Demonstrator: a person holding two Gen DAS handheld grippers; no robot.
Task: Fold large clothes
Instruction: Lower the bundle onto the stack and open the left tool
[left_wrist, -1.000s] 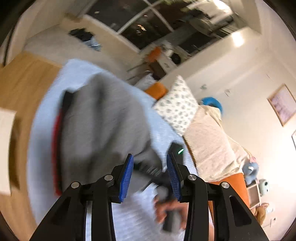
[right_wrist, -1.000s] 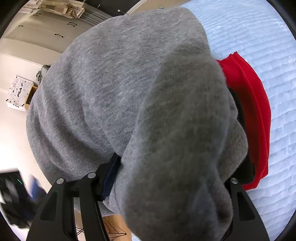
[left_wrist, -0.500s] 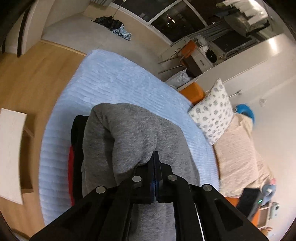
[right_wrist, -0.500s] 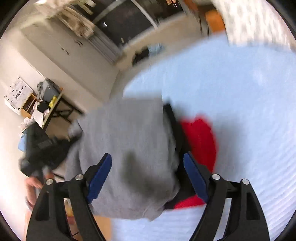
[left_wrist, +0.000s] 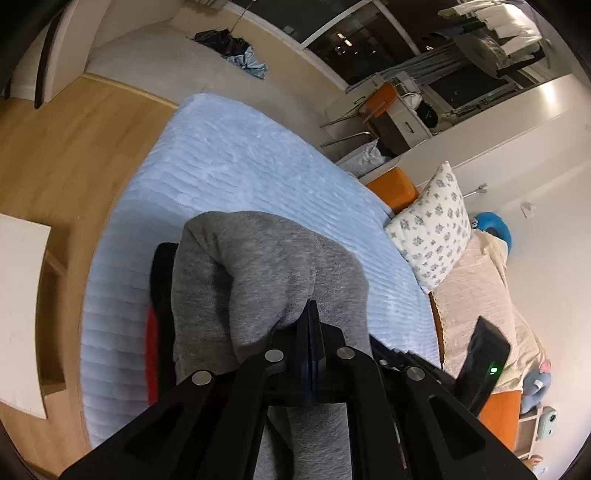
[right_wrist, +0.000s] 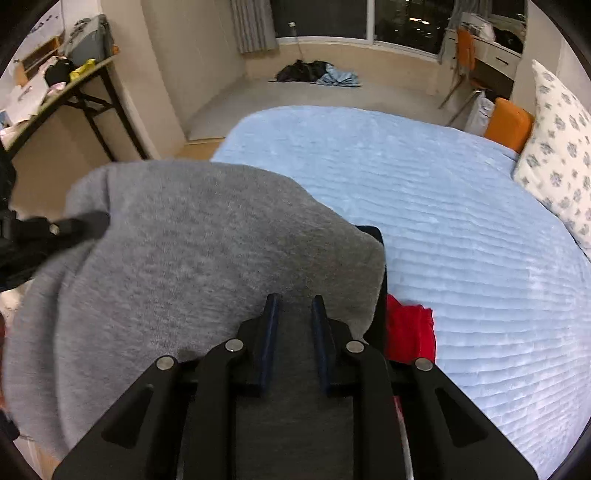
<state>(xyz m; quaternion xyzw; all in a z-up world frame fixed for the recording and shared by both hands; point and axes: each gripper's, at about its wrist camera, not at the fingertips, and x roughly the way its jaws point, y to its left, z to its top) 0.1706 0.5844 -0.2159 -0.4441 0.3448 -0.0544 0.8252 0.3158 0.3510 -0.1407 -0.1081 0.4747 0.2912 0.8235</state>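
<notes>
now that both grippers have just closed, left gripper (left_wrist: 309, 325) pressed together, right gripper (right_wrist: 294, 321) seemingly pinching the grey garment (right_wrist: 192, 236) at the bed's (right_wrist: 461, 229) near corner, we expect another fold.

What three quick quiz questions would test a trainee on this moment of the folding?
1. What colour is the cloth peeking out under the gray garment? A) red B) green C) yellow
2. True or false: the left gripper has its jaws spread wide.
3. In the right wrist view, what lies at the right edge of the blue bedspread?

Key: 1 A, the red cloth. 2 False, the jaws are shut. 3 The patterned pillow.
</notes>
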